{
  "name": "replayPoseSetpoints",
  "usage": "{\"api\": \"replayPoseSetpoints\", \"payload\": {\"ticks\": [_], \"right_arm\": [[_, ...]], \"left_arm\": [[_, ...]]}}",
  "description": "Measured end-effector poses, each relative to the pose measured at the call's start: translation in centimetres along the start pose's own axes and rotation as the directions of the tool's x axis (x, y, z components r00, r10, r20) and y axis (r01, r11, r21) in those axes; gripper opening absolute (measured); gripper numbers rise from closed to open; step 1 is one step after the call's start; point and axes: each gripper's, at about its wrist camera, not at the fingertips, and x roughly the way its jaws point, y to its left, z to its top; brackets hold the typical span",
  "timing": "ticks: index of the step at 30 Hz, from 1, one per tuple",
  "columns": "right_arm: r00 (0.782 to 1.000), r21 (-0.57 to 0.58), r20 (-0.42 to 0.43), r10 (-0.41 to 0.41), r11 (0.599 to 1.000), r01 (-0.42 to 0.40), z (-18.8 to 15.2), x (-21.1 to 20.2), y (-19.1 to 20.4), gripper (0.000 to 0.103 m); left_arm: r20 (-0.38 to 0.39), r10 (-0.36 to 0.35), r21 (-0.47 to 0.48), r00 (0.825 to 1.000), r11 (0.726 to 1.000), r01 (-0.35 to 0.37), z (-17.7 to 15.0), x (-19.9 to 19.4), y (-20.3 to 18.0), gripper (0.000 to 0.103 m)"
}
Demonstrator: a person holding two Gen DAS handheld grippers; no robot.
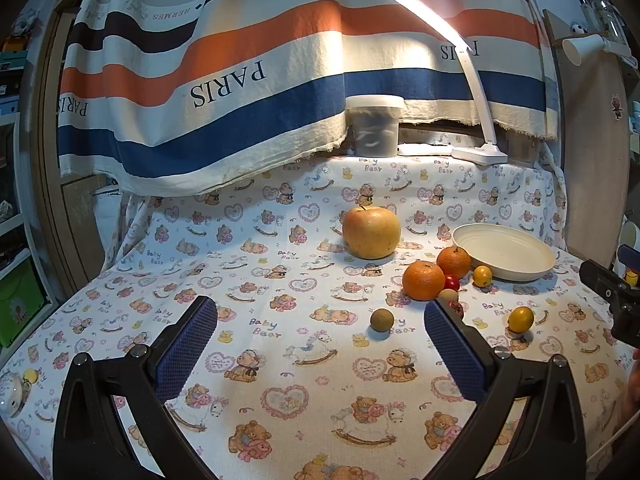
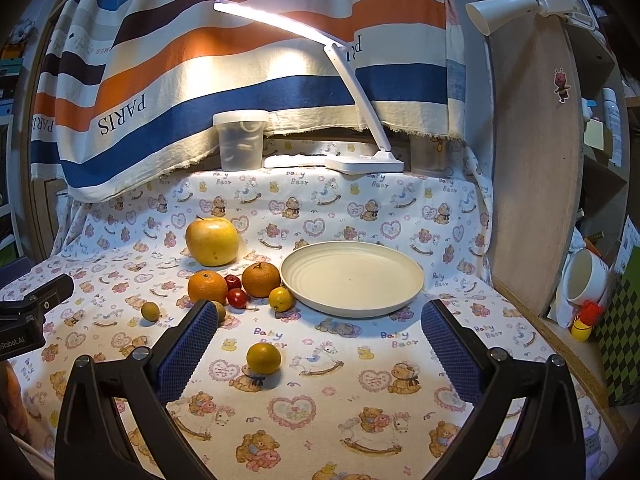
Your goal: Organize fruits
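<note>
A cream plate [image 2: 352, 280] [image 1: 505, 251] lies bare on the bear-print cloth. Left of it sit a large yellow apple [image 2: 212, 241] [image 1: 371, 233], two oranges [image 2: 207, 287] [image 2: 261, 279] [image 1: 423, 280] [image 1: 453, 262], two red cherry tomatoes [image 2: 237, 298], a small yellow fruit [image 2: 281, 299] [image 1: 482, 275] and a brown longan [image 2: 150, 311] [image 1: 380, 319]. A lone yellow fruit [image 2: 263, 357] [image 1: 520, 319] lies nearer, just ahead of my right gripper [image 2: 320, 320], which is open and holds nothing. My left gripper [image 1: 320, 316] is open too, with the longan ahead between its fingers.
A lit white desk lamp [image 2: 364, 164] and a lidded plastic tub [image 2: 240, 140] stand at the back under a striped towel. A wooden panel [image 2: 536, 160] bounds the right side, with a white cup [image 2: 586, 280] beyond it.
</note>
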Motion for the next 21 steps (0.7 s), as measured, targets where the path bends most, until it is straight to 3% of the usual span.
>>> {"api": "replayPoseSetpoints", "payload": {"ticks": [21], "right_arm": [[1.0,0.003,-0.006,-0.004,1.0,0.004,0.02,0.21,-0.08,0.103]], "left_arm": [[-0.034,-0.001,0.025,0.999,1.0,0.001,-0.09,0.4,-0.46,0.103]]}}
